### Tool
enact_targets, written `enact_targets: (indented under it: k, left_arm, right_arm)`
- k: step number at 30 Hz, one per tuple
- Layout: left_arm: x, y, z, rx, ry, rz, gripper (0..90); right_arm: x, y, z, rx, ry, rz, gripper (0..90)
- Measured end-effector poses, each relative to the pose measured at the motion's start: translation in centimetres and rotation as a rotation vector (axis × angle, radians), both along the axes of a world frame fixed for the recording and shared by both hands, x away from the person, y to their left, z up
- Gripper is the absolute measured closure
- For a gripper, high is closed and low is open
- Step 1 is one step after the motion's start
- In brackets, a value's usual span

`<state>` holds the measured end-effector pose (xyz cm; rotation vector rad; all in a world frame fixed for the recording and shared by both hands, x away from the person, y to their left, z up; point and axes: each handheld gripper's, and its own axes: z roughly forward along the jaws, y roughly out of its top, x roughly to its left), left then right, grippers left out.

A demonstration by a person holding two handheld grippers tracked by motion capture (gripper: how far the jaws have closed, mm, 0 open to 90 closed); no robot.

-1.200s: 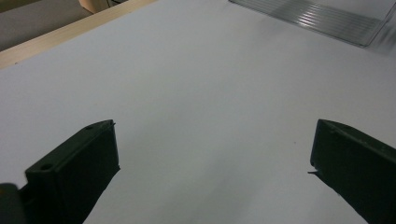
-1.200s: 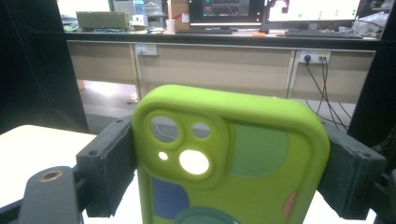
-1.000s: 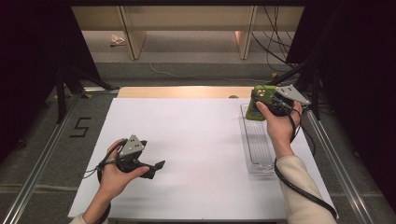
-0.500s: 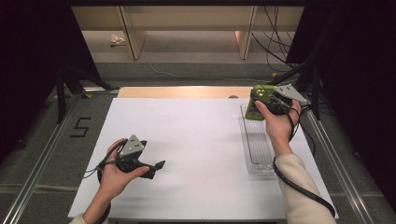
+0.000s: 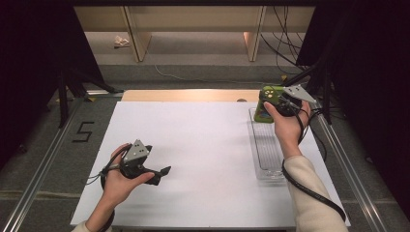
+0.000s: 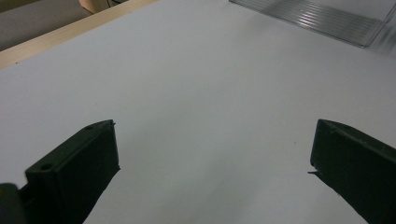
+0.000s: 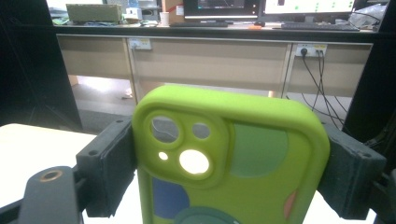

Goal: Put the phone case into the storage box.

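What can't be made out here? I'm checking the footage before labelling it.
- Phone case: its lower part is cut off by the bottom edge of the right gripper view; in the high view the right hand covers part of it.
- Clear tray: its right side is hidden by the forearm in the high view; the left gripper view cuts it off at the top edge.
- Left gripper: the hand hides its body.
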<state>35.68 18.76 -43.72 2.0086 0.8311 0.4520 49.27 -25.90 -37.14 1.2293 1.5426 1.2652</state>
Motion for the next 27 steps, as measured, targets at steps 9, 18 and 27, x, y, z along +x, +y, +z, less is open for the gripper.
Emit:
enact_targets:
  k: [9,18,27]
  left_arm:
    - [0.0,-0.1,-0.1,0.001,0.001,-0.002,0.8]
    - [0.0,-0.1,-0.1,0.002,0.001,-0.001,0.8]
    - [0.0,0.0,-0.1,0.002,0.0,-0.001,0.8]
  right_arm:
    - [0.4,0.0,-0.2,-0.007,0.012,-0.004,17.6]
    - [0.8,0.0,-0.2,-0.01,0.014,-0.006,17.6]
    - [1.2,0.0,-0.3,-0.017,0.022,-0.009,17.6]
